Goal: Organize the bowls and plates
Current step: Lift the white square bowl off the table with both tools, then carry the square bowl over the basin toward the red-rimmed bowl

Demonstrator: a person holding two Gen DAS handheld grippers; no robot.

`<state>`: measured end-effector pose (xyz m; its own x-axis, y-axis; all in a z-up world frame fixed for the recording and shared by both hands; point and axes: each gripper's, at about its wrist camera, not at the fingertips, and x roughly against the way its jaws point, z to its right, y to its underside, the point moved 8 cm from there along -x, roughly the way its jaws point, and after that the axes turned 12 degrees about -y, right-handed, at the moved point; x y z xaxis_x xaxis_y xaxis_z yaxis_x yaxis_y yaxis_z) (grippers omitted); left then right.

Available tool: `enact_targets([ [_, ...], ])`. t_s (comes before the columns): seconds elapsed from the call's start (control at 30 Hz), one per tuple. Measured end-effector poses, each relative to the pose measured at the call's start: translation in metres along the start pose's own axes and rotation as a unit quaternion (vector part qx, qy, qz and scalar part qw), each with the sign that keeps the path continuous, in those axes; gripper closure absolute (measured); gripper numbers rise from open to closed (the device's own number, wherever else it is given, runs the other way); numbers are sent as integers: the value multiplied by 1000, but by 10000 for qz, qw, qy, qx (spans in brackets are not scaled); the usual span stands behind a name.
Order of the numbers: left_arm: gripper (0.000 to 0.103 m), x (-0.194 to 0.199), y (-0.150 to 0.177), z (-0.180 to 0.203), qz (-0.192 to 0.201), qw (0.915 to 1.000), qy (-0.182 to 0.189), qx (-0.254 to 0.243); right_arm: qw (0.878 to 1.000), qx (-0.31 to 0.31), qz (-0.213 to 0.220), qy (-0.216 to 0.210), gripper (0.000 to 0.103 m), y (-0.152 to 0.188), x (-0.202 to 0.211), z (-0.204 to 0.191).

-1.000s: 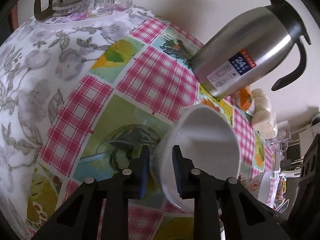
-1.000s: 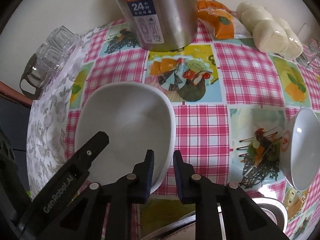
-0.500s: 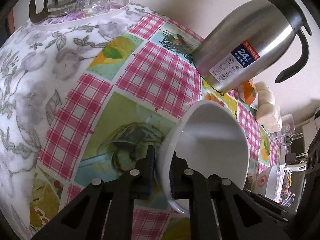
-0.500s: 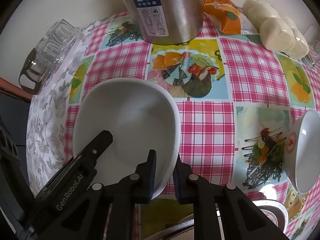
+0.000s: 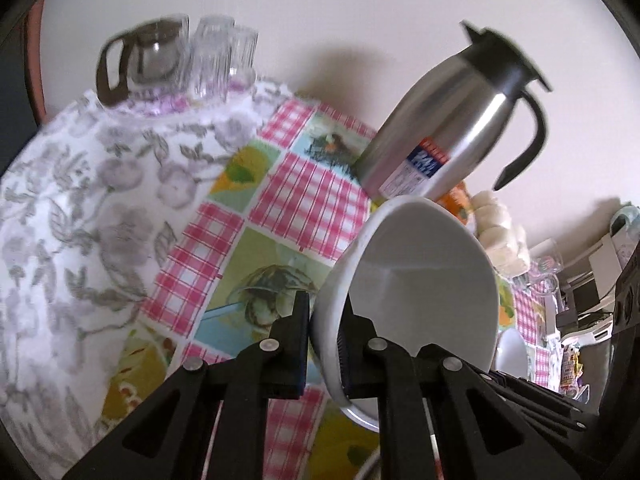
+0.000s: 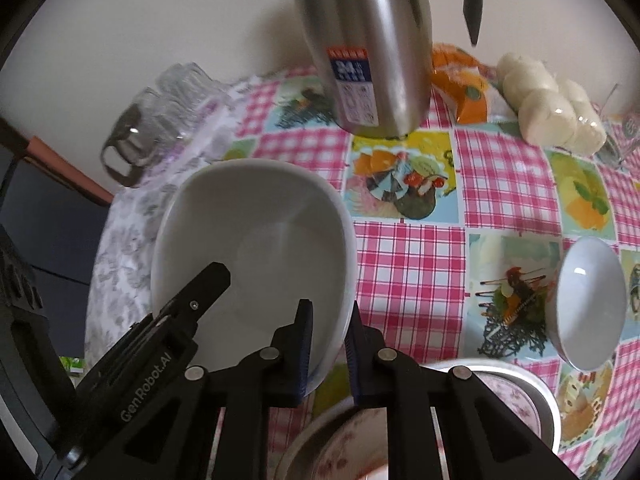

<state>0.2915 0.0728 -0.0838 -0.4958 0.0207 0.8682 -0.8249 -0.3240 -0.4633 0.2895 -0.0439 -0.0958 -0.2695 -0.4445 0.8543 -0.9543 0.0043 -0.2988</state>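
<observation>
Although both views are blurred, we can make out the large white bowl [image 5: 420,280] clearly enough; its lower rim is cut off behind the black fingers of the left claw [image 5: 324,344] in the left wrist view. Near the bottom edge of the right wrist view, two metal-rimmed dishes with a pink floral pattern [image 6: 516,404] lie mostly hidden under the right claw [image 6: 329,350], so we cannot tell their full shape. At the upper edge of that view the steel thermos [image 6: 372,52] is cropped, its lid out of frame. Glass tumblers [image 5: 224,60] at the upper left of the left wrist view are smeared.

We see the left claw clamped on the bowl's wall, one finger outside and one inside, angled steeply down toward the counter [image 5: 304,184]. Our right claw is pinched on the opposite rim, pointing more steeply down. Between the two, the bowl hangs tilted, at centre left of the right wrist view, above the checked cloth. A small white bowl [image 6: 588,304] sits at the right edge.
</observation>
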Motion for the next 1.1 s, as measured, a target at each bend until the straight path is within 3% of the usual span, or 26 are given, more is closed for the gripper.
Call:
enact_targets([
  [0.57,90,97,43,39,635,9975,95,-304,9959,152,801,-390,86,52,100,3],
  [1.1,90,122,95,75,817,9915,-29,-1016,9889,-161,1336,-632,86,108,137,39],
])
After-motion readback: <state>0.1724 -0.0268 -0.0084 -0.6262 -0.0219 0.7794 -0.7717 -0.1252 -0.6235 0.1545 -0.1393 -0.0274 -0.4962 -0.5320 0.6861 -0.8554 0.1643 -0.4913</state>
